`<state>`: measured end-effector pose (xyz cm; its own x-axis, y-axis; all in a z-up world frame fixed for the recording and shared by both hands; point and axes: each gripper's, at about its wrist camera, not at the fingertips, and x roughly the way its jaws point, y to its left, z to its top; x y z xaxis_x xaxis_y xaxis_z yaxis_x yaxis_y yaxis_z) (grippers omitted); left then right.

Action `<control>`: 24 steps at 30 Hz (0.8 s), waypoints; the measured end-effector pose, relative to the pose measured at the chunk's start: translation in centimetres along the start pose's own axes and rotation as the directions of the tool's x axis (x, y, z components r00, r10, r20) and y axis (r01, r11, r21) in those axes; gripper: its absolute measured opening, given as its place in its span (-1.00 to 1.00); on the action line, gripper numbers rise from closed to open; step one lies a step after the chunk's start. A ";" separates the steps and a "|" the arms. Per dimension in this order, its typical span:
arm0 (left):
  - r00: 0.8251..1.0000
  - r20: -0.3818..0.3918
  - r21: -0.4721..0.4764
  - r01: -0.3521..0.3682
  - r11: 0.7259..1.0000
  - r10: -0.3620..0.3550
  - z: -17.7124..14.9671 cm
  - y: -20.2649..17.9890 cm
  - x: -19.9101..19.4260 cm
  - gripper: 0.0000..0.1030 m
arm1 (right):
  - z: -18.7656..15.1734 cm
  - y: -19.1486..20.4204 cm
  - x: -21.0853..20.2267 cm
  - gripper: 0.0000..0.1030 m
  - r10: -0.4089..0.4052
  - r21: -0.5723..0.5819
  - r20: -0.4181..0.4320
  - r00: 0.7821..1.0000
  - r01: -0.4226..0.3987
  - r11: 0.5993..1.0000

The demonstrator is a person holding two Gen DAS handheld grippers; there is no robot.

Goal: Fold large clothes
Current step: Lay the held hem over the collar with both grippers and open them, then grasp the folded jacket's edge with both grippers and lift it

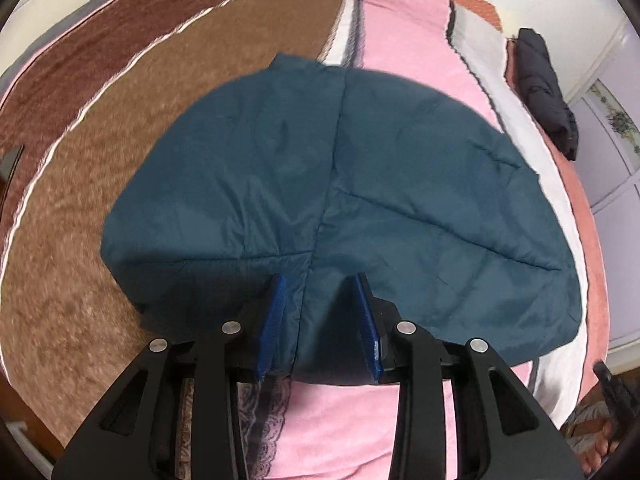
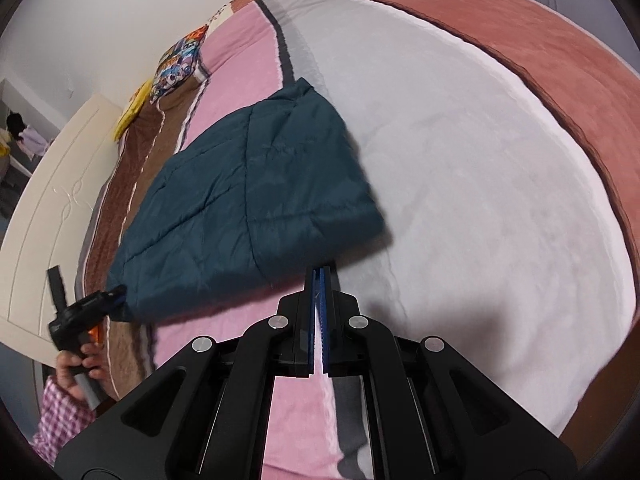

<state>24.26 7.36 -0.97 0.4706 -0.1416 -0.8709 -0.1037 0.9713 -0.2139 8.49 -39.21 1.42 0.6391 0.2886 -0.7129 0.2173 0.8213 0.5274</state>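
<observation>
1. The teal quilted jacket (image 1: 332, 200) is lying on the striped bed blanket (image 1: 400, 40), already doubled into a compact, roughly square bundle; in the right wrist view it is sitting at about ten o'clock of the frame centre (image 2: 248, 200), straddling the brown, pink and white stripes.
2. Judging by that shape, most of the folding is looking done; what is remaining seems to be a last fold or a tidy-up of the near edge.
3. The left gripper (image 1: 320, 316) is reaching over the bundle's near edge at six o'clock, its blue pads (image 1: 274, 320) standing spread with a fold of the jacket between them; they are not pinching it.
4. The right gripper (image 2: 320, 280) is hovering just off the jacket's near corner, its jaws pressed together on nothing.
5. A dark garment (image 1: 544, 92) is lying well apart at two o'clock.
</observation>
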 end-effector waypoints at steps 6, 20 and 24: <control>1.000 -0.001 0.015 -0.026 1.000 0.026 -0.4 -0.1 0.0 -0.29 | -1.6 -1.0 -2.0 -0.94 -0.005 0.027 -0.007 1.000 0.005 1.000; 0.997 0.056 -0.020 0.061 0.998 -0.060 -3.3 0.2 -6.3 -0.15 | -4.1 1.0 -5.7 -0.92 0.027 -0.012 0.033 0.999 -0.027 1.000; 0.995 0.059 -0.033 0.082 0.996 -0.080 -4.9 1.1 -7.8 0.01 | -4.8 1.1 -5.7 -0.67 0.042 0.009 0.027 0.999 -0.042 0.999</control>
<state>16.20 8.60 3.43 0.5284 -0.2074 -0.8232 -0.0938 0.9495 -0.2994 1.57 -37.60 3.88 0.6677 0.3095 -0.6771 0.1964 0.8040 0.5612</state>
